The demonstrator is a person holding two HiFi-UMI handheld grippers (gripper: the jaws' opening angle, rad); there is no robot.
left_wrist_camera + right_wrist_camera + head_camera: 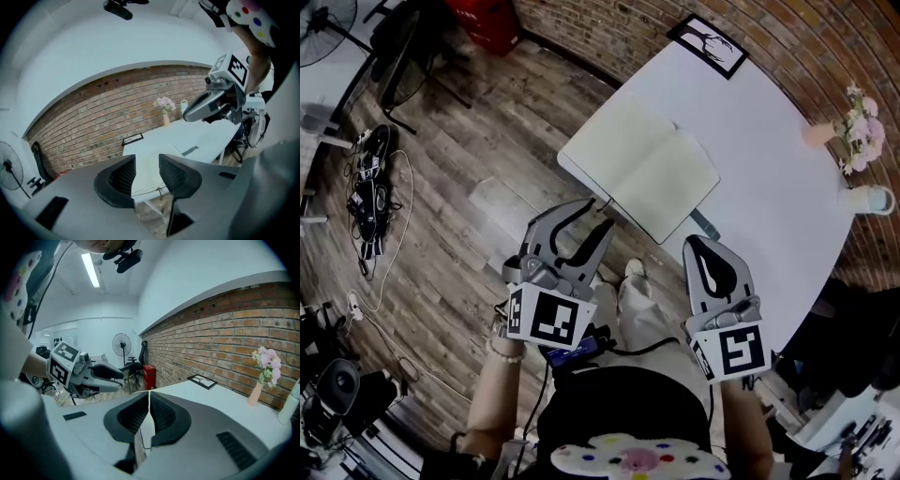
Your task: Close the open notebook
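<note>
The open notebook (639, 169) lies flat with blank cream pages on the near left corner of the white table (769, 187). My left gripper (598, 216) hovers just short of the notebook's near edge, jaws open with nothing between them. In the left gripper view the pale page (145, 182) shows through the gap of the left gripper (147, 166). My right gripper (706, 242) is shut and empty, its tip over the table edge just right of the notebook's near corner. The right gripper view shows the right gripper (149, 404) with its pads together.
A black-framed picture (708, 42) lies at the table's far end. A vase of pink flowers (858, 127) and a white cup (872, 199) stand at the right by the brick wall. A small dark strip (705, 225) lies near the notebook. Cables (370, 202) litter the wooden floor at the left.
</note>
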